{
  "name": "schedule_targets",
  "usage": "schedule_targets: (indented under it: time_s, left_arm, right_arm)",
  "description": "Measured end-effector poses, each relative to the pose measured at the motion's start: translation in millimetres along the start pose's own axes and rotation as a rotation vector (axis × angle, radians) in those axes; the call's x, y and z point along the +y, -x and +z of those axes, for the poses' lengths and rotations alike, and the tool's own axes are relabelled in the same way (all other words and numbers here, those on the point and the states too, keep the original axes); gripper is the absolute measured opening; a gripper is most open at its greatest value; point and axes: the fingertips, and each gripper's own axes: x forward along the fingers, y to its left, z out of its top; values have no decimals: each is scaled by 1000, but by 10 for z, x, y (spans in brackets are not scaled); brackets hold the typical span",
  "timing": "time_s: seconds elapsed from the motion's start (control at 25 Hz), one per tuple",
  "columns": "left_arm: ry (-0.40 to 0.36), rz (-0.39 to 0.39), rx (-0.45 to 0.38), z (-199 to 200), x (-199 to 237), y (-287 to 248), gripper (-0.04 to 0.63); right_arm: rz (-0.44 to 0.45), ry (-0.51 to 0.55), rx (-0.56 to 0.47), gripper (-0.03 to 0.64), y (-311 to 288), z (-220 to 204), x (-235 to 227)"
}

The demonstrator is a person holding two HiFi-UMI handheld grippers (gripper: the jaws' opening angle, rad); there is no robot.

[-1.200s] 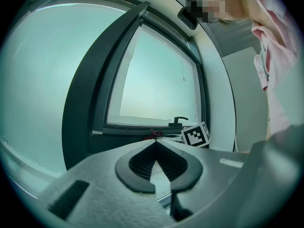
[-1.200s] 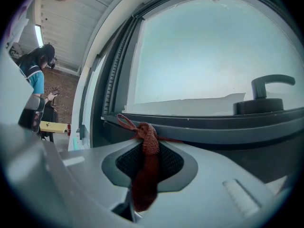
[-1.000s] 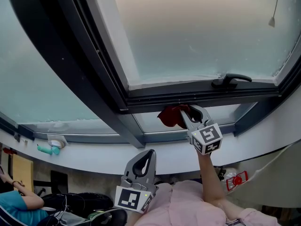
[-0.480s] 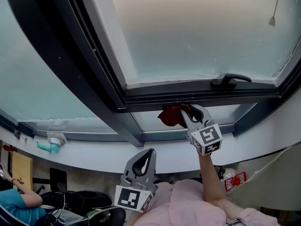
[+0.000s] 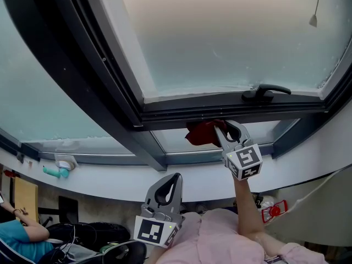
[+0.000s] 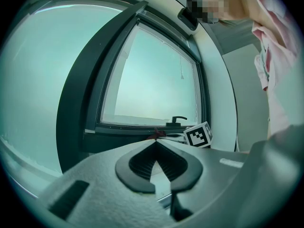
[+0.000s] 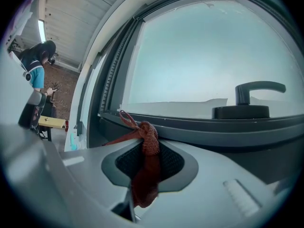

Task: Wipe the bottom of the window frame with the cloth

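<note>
Right hand-held gripper (image 5: 224, 127), seen from the head view, reaches up at centre right of the frame, its jaws clamped on a dark-red crumpled cloth (image 5: 201, 133). The cloth lies against the underside of the bottom rail of the dark grey metal window frame (image 5: 181, 116), just left of the gripper tips. A black lever window handle (image 5: 267, 91) sits on that rail, up and to the right. The left hand-held gripper (image 5: 174, 178) hangs low at bottom centre, well apart from the frame, above a pink-clad torso (image 5: 220, 238). A person in a teal shirt (image 5: 19, 240) shows at the lower left corner.

From the left gripper view, the left hand-held gripper (image 6: 155, 144) is clenched with its jaw tips meeting and nothing between them. Beyond the tips, a scrap of the dark-red crumpled cloth (image 6: 156, 135) shows at the bottom rail of the window frame (image 6: 123, 129), with the right gripper's white marker cube (image 6: 198, 135) just to its right.

From the right gripper view, the right hand-held gripper (image 7: 146, 148) grasps the dark-red crumpled cloth (image 7: 149, 137), which runs down between the jaws and bunches above them, touching the lower rail of the window frame (image 7: 199, 127). The black lever window handle (image 7: 251, 103) stands at the right, on the rail.
</note>
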Motion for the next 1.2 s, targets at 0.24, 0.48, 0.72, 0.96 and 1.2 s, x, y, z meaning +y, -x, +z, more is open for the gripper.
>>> schedule_targets:
  time_s: [0.24, 0.48, 0.72, 0.96, 1.2]
  left_arm:
    - [-3, 0, 2, 3, -74, -17, -3]
    - [-6, -10, 7, -4, -179, -43, -3]
    - [-13, -32, 8, -14, -376, -108, -3]
    - [-13, -28, 9, -45, -534, -132, -3]
    - [-9, -5, 9, -89, -611, -120, -3]
  right_arm:
    - [-35, -12, -3, 80, 87, -17, -145]
    - [-89, -37, -6, 80, 251, -50, -415]
    - [-104, -26, -2, 80, 348, -64, -562]
    - [-113, -35, -13, 80, 458, -86, -729]
    - [-134, -48, -21, 80, 568, -122, -900]
